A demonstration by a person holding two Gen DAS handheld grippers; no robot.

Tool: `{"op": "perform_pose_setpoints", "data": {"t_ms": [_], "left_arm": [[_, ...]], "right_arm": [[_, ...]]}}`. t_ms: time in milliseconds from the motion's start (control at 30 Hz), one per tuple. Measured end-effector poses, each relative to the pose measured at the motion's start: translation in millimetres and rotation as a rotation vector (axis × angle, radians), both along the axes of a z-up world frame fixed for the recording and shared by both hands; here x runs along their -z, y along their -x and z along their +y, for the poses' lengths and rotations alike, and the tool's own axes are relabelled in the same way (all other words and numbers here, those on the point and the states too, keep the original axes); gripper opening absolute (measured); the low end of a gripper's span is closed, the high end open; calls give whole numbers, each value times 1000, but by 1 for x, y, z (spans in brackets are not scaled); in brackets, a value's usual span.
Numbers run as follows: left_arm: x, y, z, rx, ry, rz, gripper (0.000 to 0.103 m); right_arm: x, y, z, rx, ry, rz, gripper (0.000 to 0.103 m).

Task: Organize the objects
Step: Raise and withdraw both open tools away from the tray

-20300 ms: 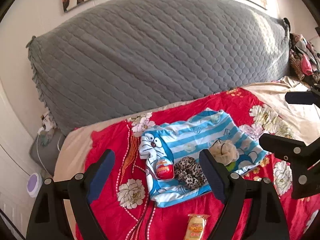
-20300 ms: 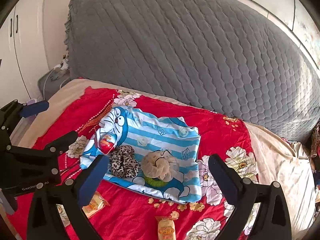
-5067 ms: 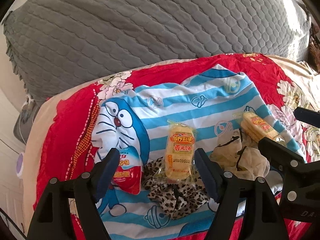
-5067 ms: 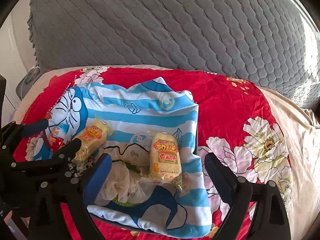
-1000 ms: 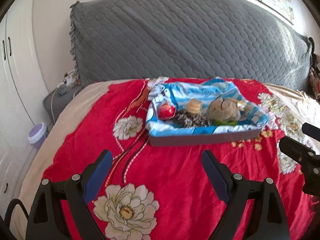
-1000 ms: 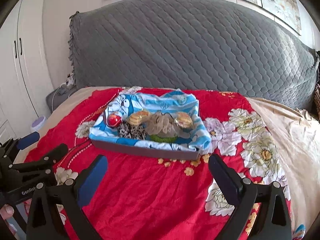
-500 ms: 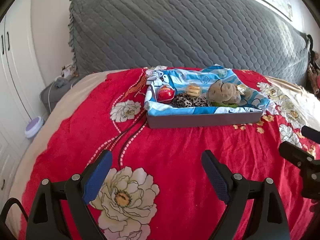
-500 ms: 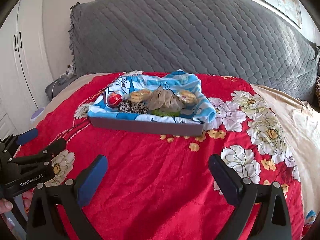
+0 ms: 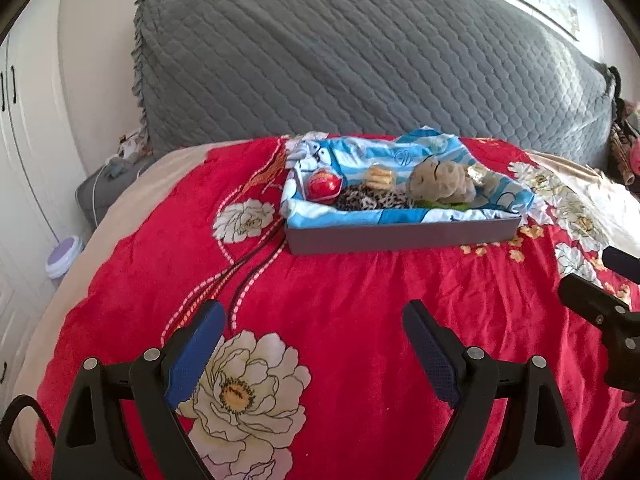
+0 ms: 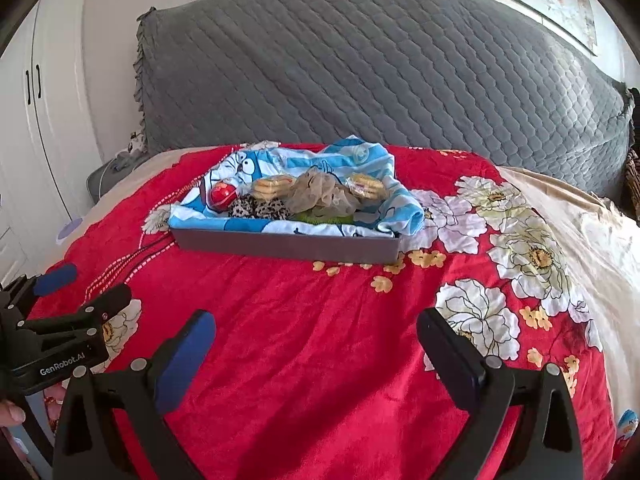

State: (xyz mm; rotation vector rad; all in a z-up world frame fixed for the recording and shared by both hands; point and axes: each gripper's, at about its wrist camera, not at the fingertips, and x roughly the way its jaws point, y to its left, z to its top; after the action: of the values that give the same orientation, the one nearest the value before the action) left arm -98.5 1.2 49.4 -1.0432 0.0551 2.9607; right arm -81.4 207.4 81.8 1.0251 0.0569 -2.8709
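A: Left gripper (image 9: 312, 312) hangs low over the red floral blanket (image 9: 340, 300), jaws spread wide, nothing between them.

B: Same for the right gripper (image 10: 316, 326): jaws apart and empty, near edge of the bed.

A: Farther out sits the grey tray (image 10: 288, 246), lined with a blue striped cartoon cloth (image 10: 360, 156).

B: Inside it: a red ball-shaped packet (image 10: 222, 196) at the left, a leopard-print scrunchie (image 10: 258, 209) beside it, a beige mesh scrunchie (image 10: 320, 196) in the middle, and two snack packets (image 10: 274, 184) behind.

A: Beyond the tray, the grey quilted headboard cover (image 9: 360, 60).
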Motion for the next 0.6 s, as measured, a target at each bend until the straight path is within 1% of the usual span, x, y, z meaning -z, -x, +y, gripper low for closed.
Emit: {"op": "perform_pose_setpoints", "data": {"t_ms": [67,167,267,433,600], "left_arm": [[-3,-1,3,7,10,21,91],[-5,-2,4,13,1,29,91],[-4,-1,2,16,-29,22,91],[-1,0,1,9,-45,14,91],[2,-1,4,11,-20,17,91]], "right_arm": [[-1,0,1,0,0,6,102],[-1,1,0,1,-1,7,102],[0,0,1,3,0,9,102],[2,-2,3,9,0,11,102],[3,-3,5,12,0,15,102]]}}
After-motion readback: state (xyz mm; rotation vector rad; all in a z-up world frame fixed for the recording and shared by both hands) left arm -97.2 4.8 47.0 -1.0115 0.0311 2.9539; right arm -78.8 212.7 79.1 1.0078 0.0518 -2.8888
